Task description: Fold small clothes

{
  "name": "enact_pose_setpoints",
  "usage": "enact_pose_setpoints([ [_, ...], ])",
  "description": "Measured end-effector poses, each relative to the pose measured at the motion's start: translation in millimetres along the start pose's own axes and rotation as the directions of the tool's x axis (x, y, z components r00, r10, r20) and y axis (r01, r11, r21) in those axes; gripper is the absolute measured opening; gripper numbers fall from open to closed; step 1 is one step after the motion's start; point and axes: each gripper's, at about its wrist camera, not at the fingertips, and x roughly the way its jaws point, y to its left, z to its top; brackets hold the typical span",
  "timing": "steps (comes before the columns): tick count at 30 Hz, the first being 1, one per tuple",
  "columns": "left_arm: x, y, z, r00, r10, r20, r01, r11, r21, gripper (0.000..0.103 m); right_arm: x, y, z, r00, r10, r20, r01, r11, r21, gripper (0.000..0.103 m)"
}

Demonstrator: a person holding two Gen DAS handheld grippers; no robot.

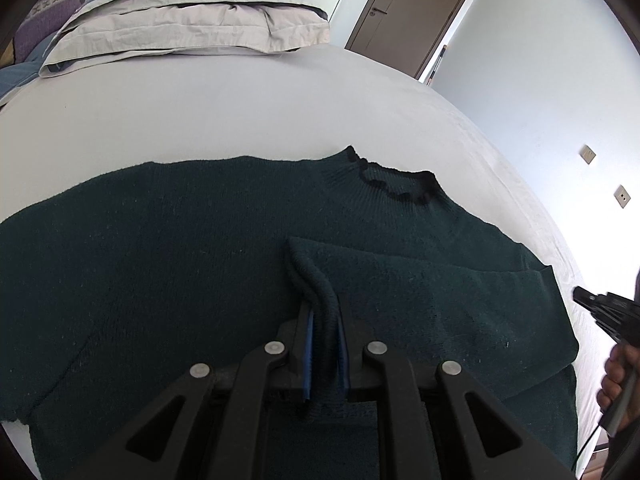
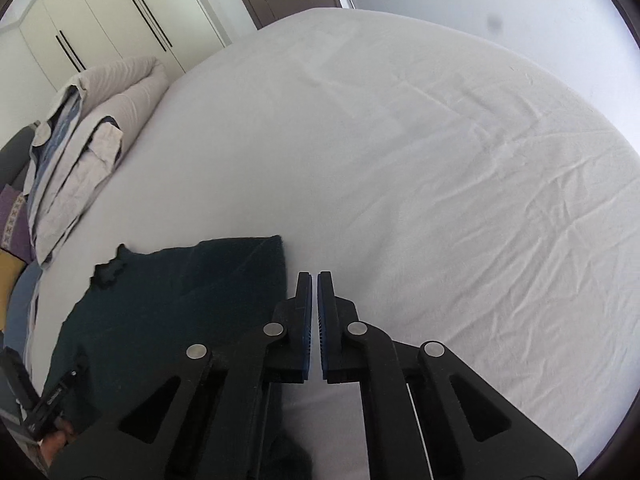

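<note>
A dark green knit sweater (image 1: 160,260) lies flat on the white bed sheet (image 1: 200,112), its black-trimmed collar (image 1: 396,184) at the far side. One sleeve (image 1: 420,280) is folded across the body. My left gripper (image 1: 325,304) is shut on that sleeve's ribbed cuff (image 1: 308,272), which bunches between the blue pads. In the right wrist view my right gripper (image 2: 314,276) is shut with nothing between its fingers. It hovers over bare sheet just right of the sweater's edge (image 2: 180,292). The right gripper's tip (image 1: 580,294) also shows at the left wrist view's right edge.
Folded bedding and pillows (image 1: 192,20) are stacked at the head of the bed, also seen as a pile (image 2: 80,152). A brown door (image 1: 412,12) and wardrobe doors (image 2: 100,20) stand beyond. Wrinkled sheet (image 2: 440,180) spreads to the right. A hand (image 1: 616,380) holds the right tool.
</note>
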Motion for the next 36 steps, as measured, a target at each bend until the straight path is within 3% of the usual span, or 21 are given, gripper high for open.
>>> enact_pose_setpoints([
  [2,0.1,-0.4,-1.0,1.0,0.003,0.005,-0.003,1.0,0.002,0.014,-12.5,11.6,-15.1,1.0,0.015,-0.015,-0.015,0.999,-0.049,0.019],
  [6,0.9,0.4,-1.6,1.0,0.001,0.005,-0.001,1.0,-0.005,0.015,-18.8,30.7,-49.2,0.998,0.022,-0.053,-0.028,0.993,-0.119,0.052],
  [8,0.5,2.9,-1.9,1.0,-0.009,0.004,0.009,1.0,-0.015,0.015,-12.3,40.7,-65.1,0.998,-0.041,-0.056,0.03,0.981,-0.19,0.052],
  [9,0.4,4.2,-2.1,1.0,-0.016,0.004,0.016,1.0,-0.021,0.015,-2.7,41.0,-70.9,0.992,-0.1,-0.078,0.081,0.971,-0.224,0.046],
  [10,0.7,5.8,-2.2,1.0,-0.025,0.004,0.025,0.999,-0.028,0.015,2.7,40.7,-82.1,0.987,-0.123,-0.1,0.097,0.968,-0.231,0.027],
  [13,0.9,8.3,-3.3,0.999,-0.04,0.007,0.04,0.998,-0.038,0.015,2.6,18.6,-87.5,0.992,-0.085,-0.095,0.065,0.979,-0.193,0.02],
  [18,-1.4,7.5,-6.4,0.999,-0.043,0.007,0.043,0.998,-0.042,0.016,0.4,25.2,-89.7,0.987,-0.149,-0.064,0.132,0.967,-0.219,0.015],
  [27,-5.1,10.2,-7.9,0.998,-0.061,-0.004,0.06,0.996,-0.067,0.018,16.6,24.2,-75.2,0.991,-0.119,-0.055,0.103,0.968,-0.229,0.017],
  [28,-9.4,10.4,-7.2,0.998,-0.061,-0.011,0.06,0.995,-0.074,0.019,12.1,26.3,-73.1,0.992,-0.118,-0.051,0.104,0.969,-0.223,0.023],
  [29,-17.2,11.4,-7.8,0.998,-0.058,-0.012,0.057,0.995,-0.085,0.029,2.9,27.3,-71.5,0.991,-0.125,-0.04,0.115,0.973,-0.203,0.028],
  [30,-27.5,13.0,-9.6,0.998,-0.055,0.0,0.055,0.994,-0.097,0.047,-11.2,25.3,-71.7,0.993,-0.114,-0.014,0.109,0.977,-0.182,0.032],
  [32,-58.6,21.0,-16.1,0.998,-0.028,0.057,0.035,0.992,-0.123,0.071,-40.5,30.5,-75.6,0.994,-0.079,0.076,0.091,0.983,-0.16,0.037],
  [34,-96.2,40.5,-26.4,0.992,-0.02,0.124,0.041,0.985,-0.17,0.076,-66.7,42.8,-85.3,0.987,-0.051,0.151,0.076,0.983,-0.169,0.058],
  [36,-124.0,67.2,-37.9,0.989,-0.026,0.149,0.061,0.97,-0.234,0.076,-87.7,60.8,-99.2,0.98,-0.001,0.198,0.045,0.975,-0.219,0.064],
])
